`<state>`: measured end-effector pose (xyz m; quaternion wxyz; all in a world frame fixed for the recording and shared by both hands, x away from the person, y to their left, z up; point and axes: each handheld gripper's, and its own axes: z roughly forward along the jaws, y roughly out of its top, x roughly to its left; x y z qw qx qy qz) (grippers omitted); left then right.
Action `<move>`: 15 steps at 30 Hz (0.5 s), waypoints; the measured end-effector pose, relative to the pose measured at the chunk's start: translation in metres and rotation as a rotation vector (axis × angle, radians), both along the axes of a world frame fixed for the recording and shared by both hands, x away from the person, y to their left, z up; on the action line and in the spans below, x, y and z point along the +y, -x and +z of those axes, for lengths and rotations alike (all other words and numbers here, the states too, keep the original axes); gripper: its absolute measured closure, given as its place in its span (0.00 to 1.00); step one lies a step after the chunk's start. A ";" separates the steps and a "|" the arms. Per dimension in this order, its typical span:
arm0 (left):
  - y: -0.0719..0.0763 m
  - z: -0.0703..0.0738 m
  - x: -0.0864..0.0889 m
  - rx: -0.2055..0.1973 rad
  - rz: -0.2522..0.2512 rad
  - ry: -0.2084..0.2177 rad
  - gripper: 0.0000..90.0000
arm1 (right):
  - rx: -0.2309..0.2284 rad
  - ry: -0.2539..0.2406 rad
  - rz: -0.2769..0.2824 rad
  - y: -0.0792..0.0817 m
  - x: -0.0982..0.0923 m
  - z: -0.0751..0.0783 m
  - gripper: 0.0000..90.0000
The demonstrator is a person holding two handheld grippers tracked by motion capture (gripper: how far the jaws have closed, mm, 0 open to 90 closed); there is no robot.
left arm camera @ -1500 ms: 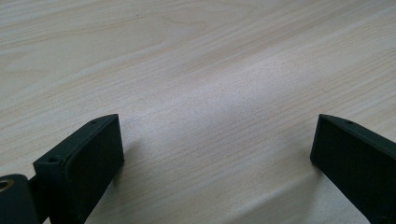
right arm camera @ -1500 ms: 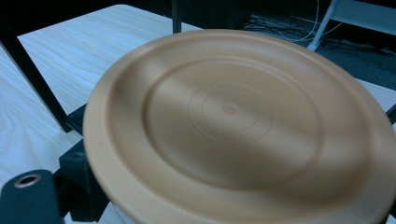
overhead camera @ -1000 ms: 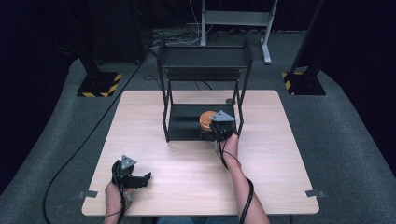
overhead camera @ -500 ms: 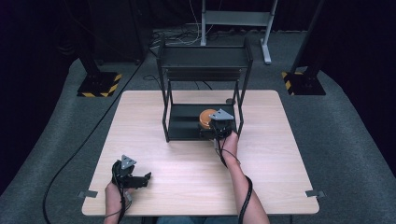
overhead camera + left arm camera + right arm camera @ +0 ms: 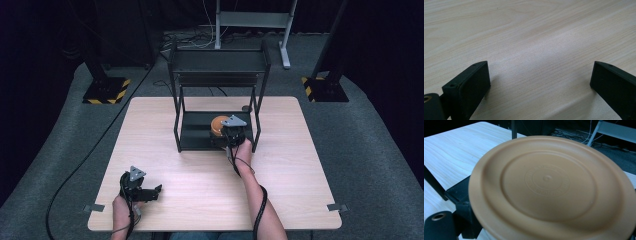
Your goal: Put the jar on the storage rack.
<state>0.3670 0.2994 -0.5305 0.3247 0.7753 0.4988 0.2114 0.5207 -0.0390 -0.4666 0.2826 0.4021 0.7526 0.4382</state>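
Dark carpet and black stands ring a pale wooden table [image 5: 300,165], where a person works two handheld grippers. At the centre stands a black two-tier rack [image 5: 218,75]; the right gripper [image 5: 227,137] reaches to its lower shelf, clamped on the near rim of an orange plate [image 5: 549,185] held just above or on that shelf, which of the two cannot be told. The left gripper [image 5: 150,192] rests near the table's front-left edge, jaws wide apart over bare wood. Judged from here, the risk is the edge grip: the plate could tilt or slip, or knock a rack post in passing
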 end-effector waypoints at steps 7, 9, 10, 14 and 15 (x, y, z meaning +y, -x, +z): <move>0.000 0.000 0.000 0.000 -0.001 0.000 0.03 | 0.010 -0.009 0.000 -0.006 -0.001 -0.004 0.10; 0.000 0.000 0.000 0.000 -0.001 0.000 0.03 | 0.017 -0.014 -0.001 -0.007 -0.001 -0.005 0.10; 0.000 0.000 0.000 0.000 -0.001 0.000 0.03 | 0.018 -0.011 -0.004 -0.008 -0.001 -0.005 0.10; 0.000 0.000 0.000 0.000 -0.001 0.000 0.03 | 0.020 -0.017 -0.006 -0.010 -0.001 -0.007 0.10; 0.000 0.000 0.000 0.000 -0.001 0.000 0.03 | 0.020 -0.018 -0.006 -0.010 -0.001 -0.008 0.10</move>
